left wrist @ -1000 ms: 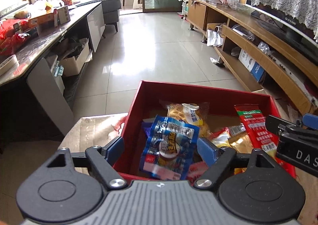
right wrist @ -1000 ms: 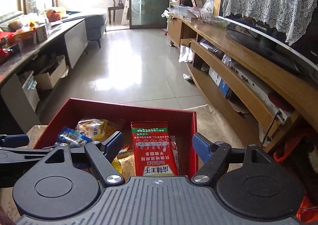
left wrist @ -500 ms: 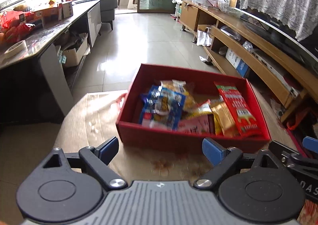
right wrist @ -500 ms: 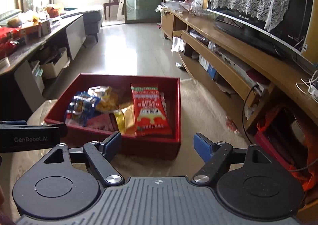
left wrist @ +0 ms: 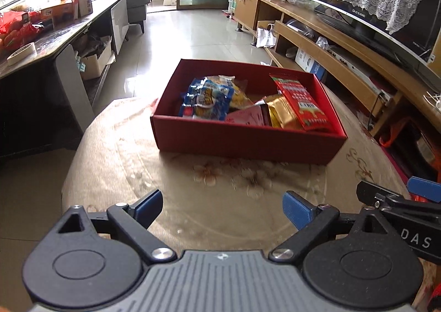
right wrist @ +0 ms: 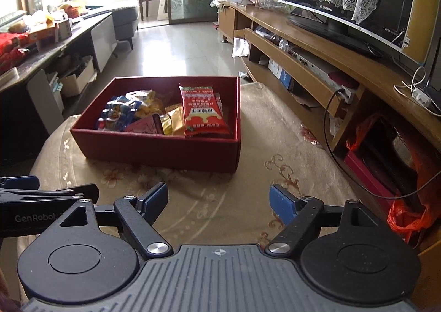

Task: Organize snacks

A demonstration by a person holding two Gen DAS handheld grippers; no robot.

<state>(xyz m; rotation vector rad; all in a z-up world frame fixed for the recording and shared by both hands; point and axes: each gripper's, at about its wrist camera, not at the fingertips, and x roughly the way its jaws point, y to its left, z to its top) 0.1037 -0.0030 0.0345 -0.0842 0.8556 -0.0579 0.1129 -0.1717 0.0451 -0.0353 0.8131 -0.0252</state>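
A red cardboard box [left wrist: 248,144] sits on a round table under a beige floral cloth [left wrist: 220,188], loaded with snack packets: a blue-and-white bag [left wrist: 205,102] at the left, a yellow bag [left wrist: 237,91] behind it, a pink sachet [left wrist: 245,119] and a gold pouch [left wrist: 281,115] in the middle, and a red packet [left wrist: 301,104] leaning against the right wall. Both tools hang well short of the box, over bare cloth. The left gripper [left wrist: 222,208] has its jaws still spreading with nothing between them; the right gripper [right wrist: 219,200] stands wide and empty too.

No loose snack shows on the cloth, so the sorting looks close to finished — the risks lie in what sits in the box. The red packet rests high against the rim and could slide out if the box is nudged. The packets overlap loosely; a grab at one may drag a neighbour along. The grippers also hang side by side — their arms could clash if both reach in together.
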